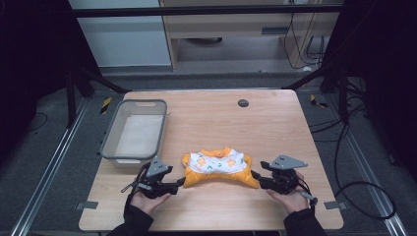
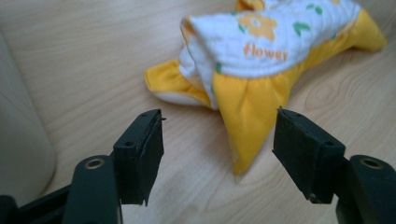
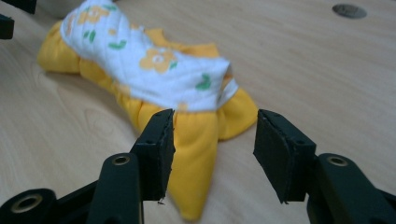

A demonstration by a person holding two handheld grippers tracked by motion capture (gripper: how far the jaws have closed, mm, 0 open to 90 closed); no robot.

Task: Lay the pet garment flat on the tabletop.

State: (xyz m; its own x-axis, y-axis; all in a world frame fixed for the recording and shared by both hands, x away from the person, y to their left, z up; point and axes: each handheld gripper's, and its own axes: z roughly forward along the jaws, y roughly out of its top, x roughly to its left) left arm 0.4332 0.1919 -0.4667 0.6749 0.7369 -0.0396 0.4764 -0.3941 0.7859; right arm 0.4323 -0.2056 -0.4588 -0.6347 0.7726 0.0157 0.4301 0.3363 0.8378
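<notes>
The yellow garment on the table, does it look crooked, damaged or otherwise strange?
The yellow garment lies bunched in an uneven curved fold, with its two ends pointing toward the left gripper and right gripper. I see no tear or stain. Both grippers' jaws stand open around the ends, not pressing.

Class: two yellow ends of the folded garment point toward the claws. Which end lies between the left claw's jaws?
The garment's left-hand yellow end, beside the grey bin; the other lies at the right claw.

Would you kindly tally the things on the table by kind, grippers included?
Grippers: 2, the left gripper and the right gripper
Garments: 1, the yellow and white garment
Bins: 1, the grey bin
Total: 4
</notes>
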